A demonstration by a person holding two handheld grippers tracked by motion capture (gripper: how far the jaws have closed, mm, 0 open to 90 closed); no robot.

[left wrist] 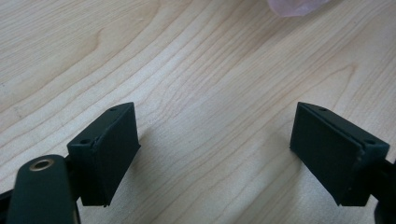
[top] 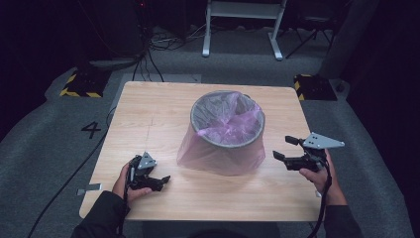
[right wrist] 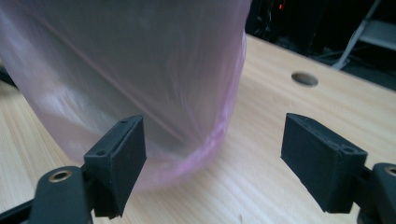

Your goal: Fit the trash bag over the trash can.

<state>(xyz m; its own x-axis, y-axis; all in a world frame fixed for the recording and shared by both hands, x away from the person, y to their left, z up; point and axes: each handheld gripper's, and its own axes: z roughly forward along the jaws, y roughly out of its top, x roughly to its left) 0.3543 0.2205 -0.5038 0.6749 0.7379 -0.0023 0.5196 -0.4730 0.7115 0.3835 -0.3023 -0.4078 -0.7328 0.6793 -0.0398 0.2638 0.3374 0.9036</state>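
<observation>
Waste bin (top: 228,130) stands upright approx. centre of the counter (top: 148,119), grey rim up. Pink bin liner (top: 218,156) is tucked inside and draped over the outside, skirt reaching down to the counter surface; some bunched liner sits inside the bin mouth. In the right gripper view the liner (right wrist: 140,70) hangs as a translucent pink wall just ahead of the fingers, hem resting on the wood.

Right gripper (top: 286,148) is held off the counter just right of the bin, pointing toward it. Fingers (right wrist: 116,163) wide apart, nothing between them, no contact w/ liner. Grey three-cornered plate on top.

Left gripper (top: 161,181) is low near the counter's front-left, w/ hand (top: 126,181) around it, apart from the bin. Fingers (left wrist: 109,149) spread wide over bare wood, holding nothing; edge of the liner (left wrist: 294,5) shows beyond them.

Round hole (right wrist: 304,78) in the counter beyond the bin. Floor: dark, cables, a "4" marking (top: 91,129) left of the counter.
</observation>
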